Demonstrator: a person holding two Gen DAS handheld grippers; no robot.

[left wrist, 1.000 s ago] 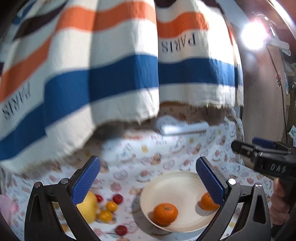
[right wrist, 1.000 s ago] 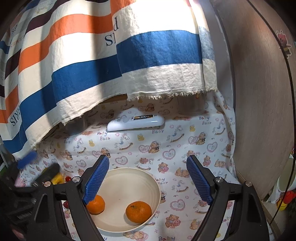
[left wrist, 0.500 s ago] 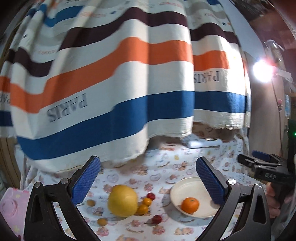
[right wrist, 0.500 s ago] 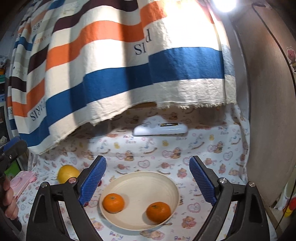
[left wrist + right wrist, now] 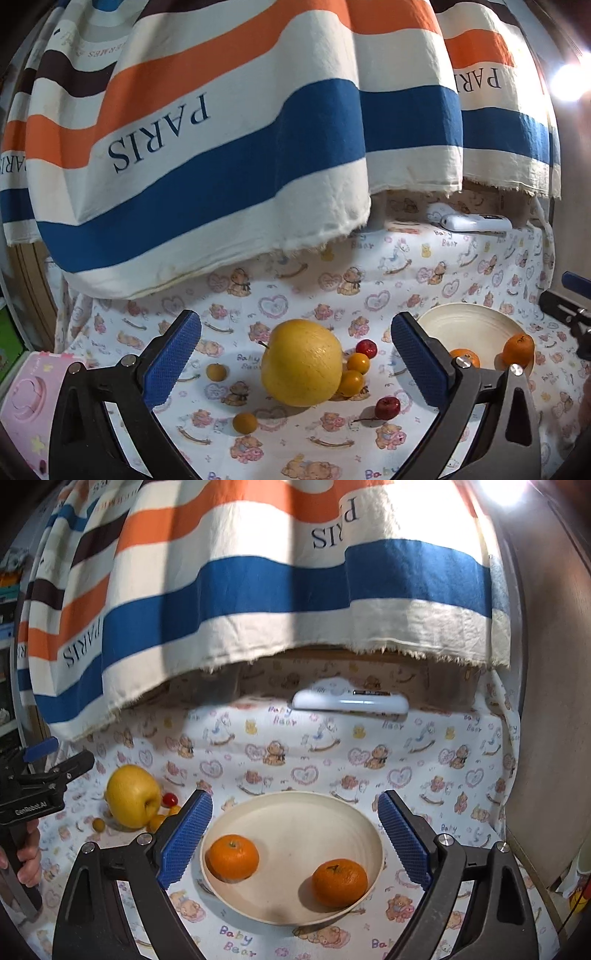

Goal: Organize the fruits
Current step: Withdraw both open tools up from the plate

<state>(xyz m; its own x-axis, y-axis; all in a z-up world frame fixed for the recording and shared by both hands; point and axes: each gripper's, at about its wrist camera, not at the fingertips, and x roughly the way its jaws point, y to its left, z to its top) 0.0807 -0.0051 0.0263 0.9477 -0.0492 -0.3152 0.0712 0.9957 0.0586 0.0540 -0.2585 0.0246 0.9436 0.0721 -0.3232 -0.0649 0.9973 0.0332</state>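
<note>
A large yellow fruit lies on the bear-print cloth, between the open jaws of my left gripper and a little beyond them. Small yellow fruits and small red fruits lie around it. A cream plate holds two tangerines. My right gripper is open and empty, hovering over the plate. The plate also shows at the right of the left wrist view, and the yellow fruit at the left of the right wrist view.
A striped PARIS cloth hangs over the back of the table. A white remote-like device lies under its hem. A pink box stands at the left edge. A wooden panel bounds the right side.
My left gripper has swung left from the plate and come closer to the yellow fruit, now centred between its jaws. My right gripper has lowered slightly toward the plate.
</note>
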